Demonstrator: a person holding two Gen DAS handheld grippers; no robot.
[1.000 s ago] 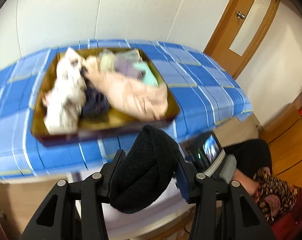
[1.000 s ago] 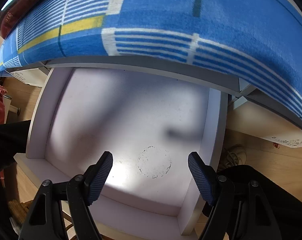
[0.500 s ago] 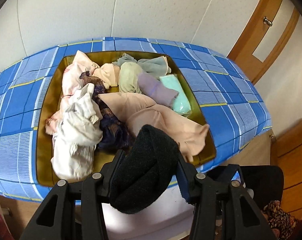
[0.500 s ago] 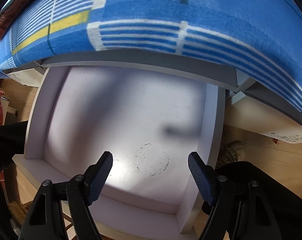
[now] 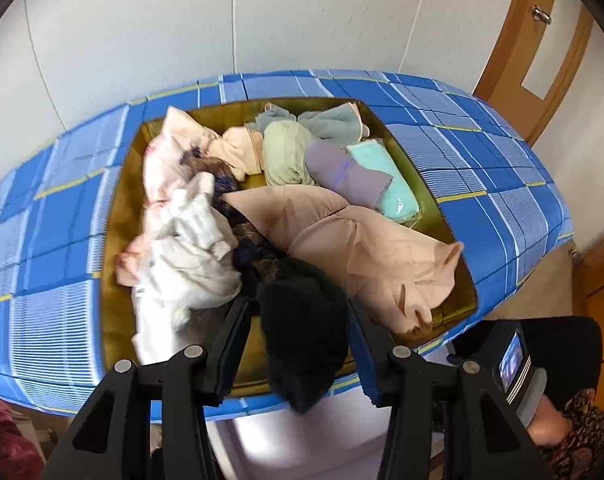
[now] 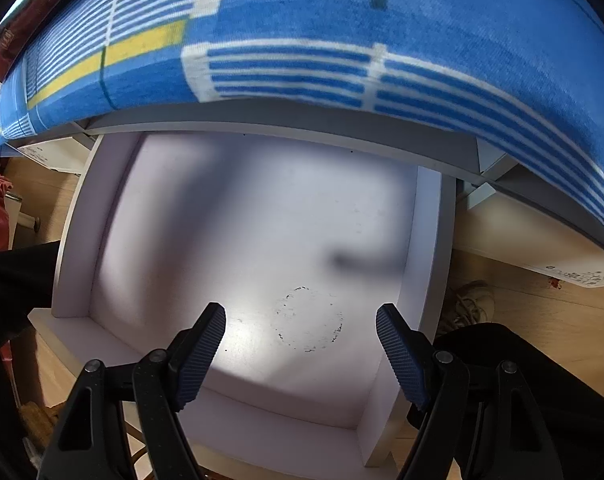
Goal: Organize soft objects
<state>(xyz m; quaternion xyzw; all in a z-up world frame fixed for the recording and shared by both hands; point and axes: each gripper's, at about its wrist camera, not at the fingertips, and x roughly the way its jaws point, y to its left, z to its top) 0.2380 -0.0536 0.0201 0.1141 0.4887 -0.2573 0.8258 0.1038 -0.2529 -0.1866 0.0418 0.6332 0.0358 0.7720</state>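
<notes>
1. The left gripper (image 5: 298, 320) is clamped on a black rolled sock (image 5: 304, 324), its pads pressing on both sides of the bundle.
2. The sock's long axis runs along the fingers: its rounded top end points up and away toward the tray (image 5: 118, 216), and its narrower end hangs down toward the camera, past the pads.
3. The sock is held in the air over the near edge of the tray, which sits on a blue checked cloth (image 5: 482, 160) covering the table.
4. In the tray lie a white garment (image 5: 186, 248) on the left, a beige garment (image 5: 354, 248) stretched diagonally toward the right front corner, a purple sock (image 5: 342, 172), a mint-green folded piece (image 5: 386, 176) and a pale green bundle (image 5: 286, 152).
5. The right gripper (image 6: 302, 336) has its jaws spread apart with nothing between them.
6. It points down into a white drawer (image 6: 238, 216) pulled out under the cloth's edge; the drawer floor bears a faint ring mark (image 6: 308, 318).
</notes>
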